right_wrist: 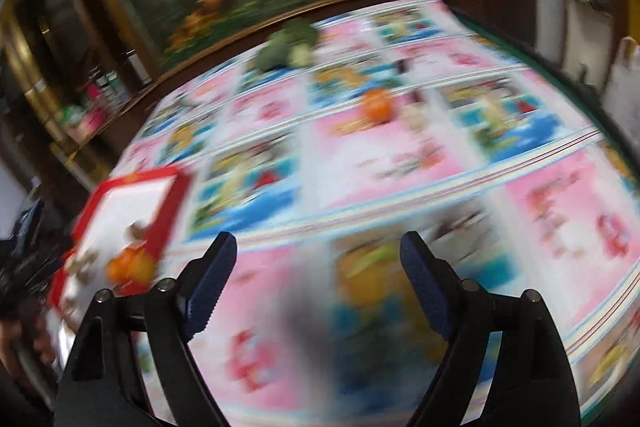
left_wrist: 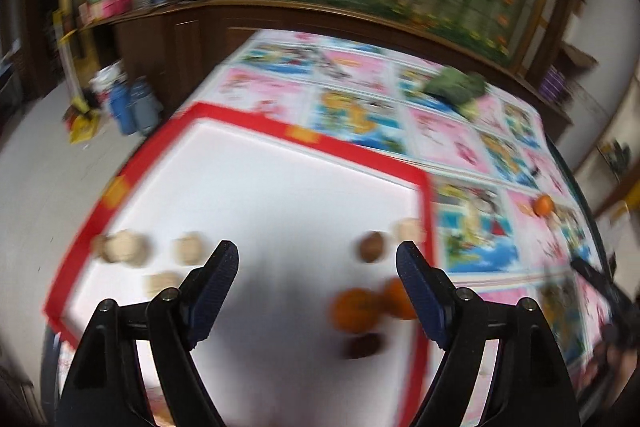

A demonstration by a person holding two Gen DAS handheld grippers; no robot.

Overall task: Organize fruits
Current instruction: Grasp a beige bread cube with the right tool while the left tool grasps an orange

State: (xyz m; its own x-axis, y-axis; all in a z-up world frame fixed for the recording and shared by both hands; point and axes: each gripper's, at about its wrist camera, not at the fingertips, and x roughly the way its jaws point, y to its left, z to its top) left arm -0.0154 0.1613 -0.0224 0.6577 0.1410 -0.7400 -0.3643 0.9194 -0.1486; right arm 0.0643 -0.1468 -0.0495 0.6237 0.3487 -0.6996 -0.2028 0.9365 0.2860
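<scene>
Above tray (left_wrist: 248,123), left tongs (left_wrist: 317,253) spread, empty.

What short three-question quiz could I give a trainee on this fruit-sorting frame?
1. True or false: the left gripper is shut on an orange.
2. Multiple choice: where does the lone orange lie? A) inside the red-rimmed tray B) on the patterned tablecloth C) between the right gripper fingers.
3. Fill in: the green vegetable lies at the table's ____ side, beyond the lone orange.

Key: 1 false, both grippers are open and empty; 2 B; 3 far.
</scene>
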